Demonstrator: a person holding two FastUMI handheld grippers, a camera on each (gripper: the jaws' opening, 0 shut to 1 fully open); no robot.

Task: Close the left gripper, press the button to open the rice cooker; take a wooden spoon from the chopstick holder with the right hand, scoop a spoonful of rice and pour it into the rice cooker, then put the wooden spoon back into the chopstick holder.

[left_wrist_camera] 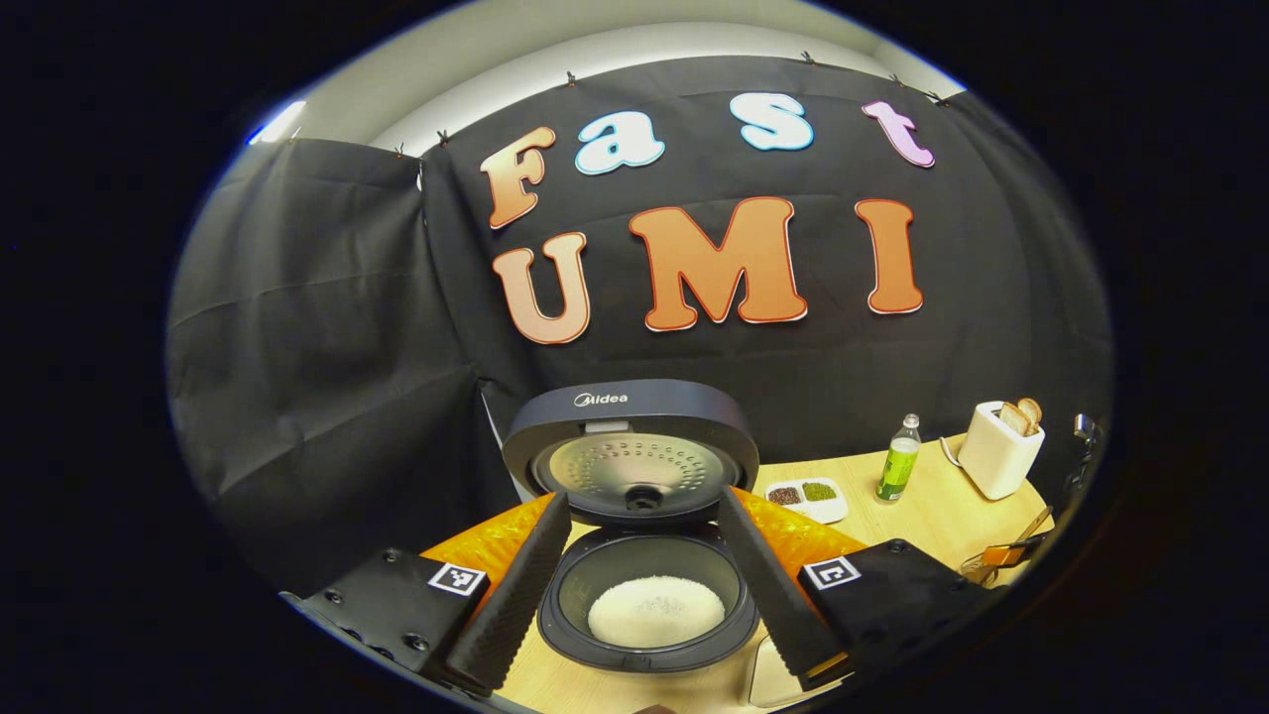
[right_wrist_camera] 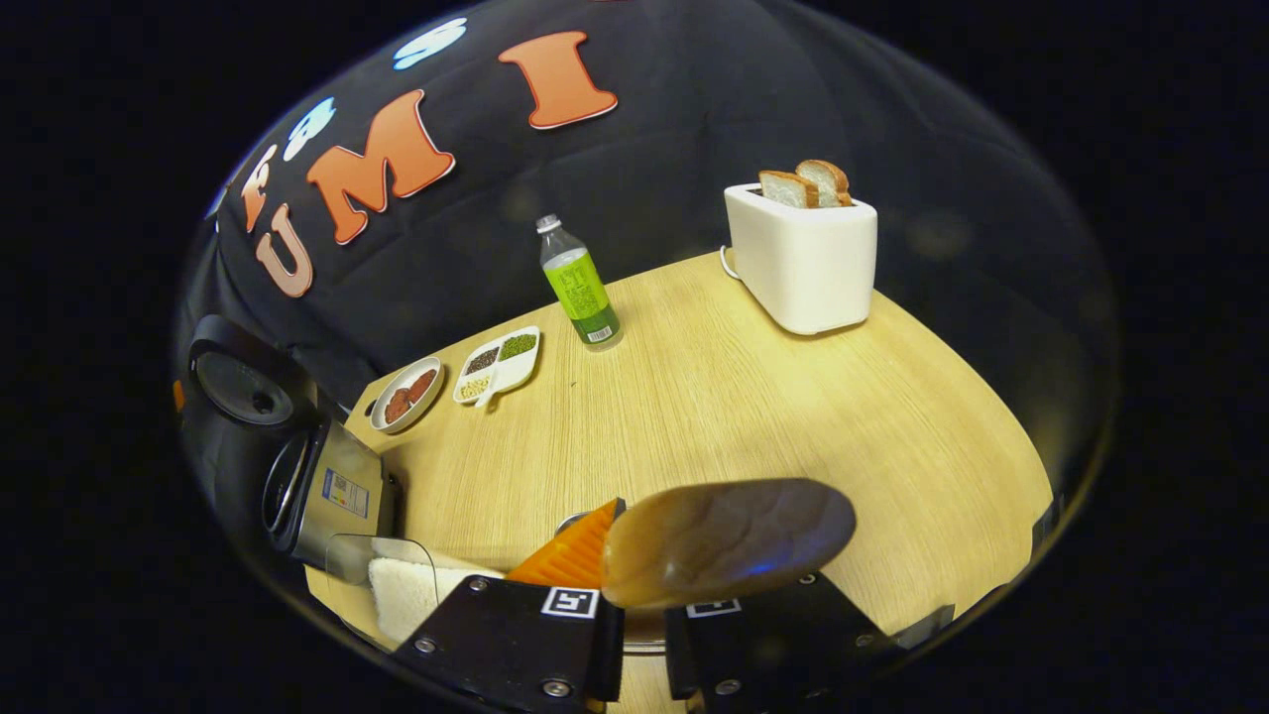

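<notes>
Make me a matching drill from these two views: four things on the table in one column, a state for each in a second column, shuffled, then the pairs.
Things
1. rice cooker
2. toaster
3. wooden spoon
4. bottle

States
A. upright, capped, green label
B. held in the right gripper, bowl forward
C. lid up, rice in the pot
D. two bread slices sticking out of the top

Pairs: 1-C, 2-D, 3-B, 4-A
</notes>
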